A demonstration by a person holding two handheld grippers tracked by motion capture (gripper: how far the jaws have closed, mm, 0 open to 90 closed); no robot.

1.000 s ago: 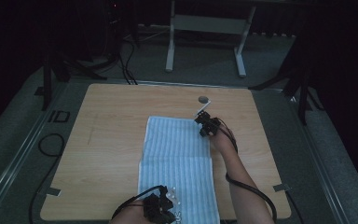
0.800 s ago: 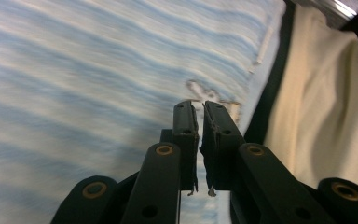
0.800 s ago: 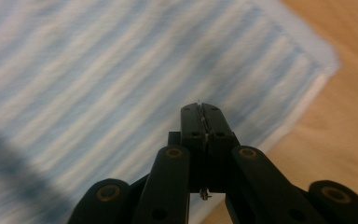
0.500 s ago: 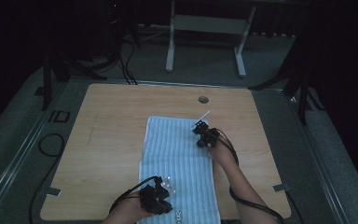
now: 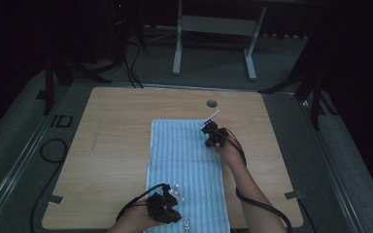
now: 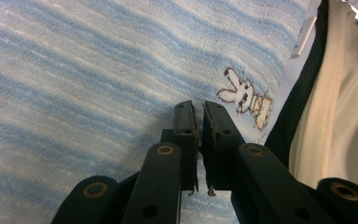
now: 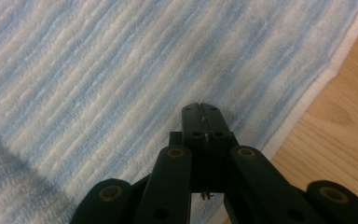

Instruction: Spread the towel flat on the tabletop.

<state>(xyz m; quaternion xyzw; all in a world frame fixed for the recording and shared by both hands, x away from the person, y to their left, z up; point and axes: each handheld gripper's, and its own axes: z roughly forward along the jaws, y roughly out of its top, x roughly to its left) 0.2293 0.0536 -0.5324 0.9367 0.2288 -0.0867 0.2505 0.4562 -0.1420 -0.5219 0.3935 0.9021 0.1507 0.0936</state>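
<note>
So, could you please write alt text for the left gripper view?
The left gripper, its black jaws nearly shut with a thin gap, points at a blue-and-white striped towel. A small embroidered rabbit sits on the towel just right of the jaw tips.

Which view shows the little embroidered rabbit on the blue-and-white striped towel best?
The left gripper view: the small embroidered white rabbit is close and sharp, just beyond the left hand-held gripper. In the high view it is a tiny pale mark near the towel's near edge. The right gripper view shows stripes, white hem and table.
</note>
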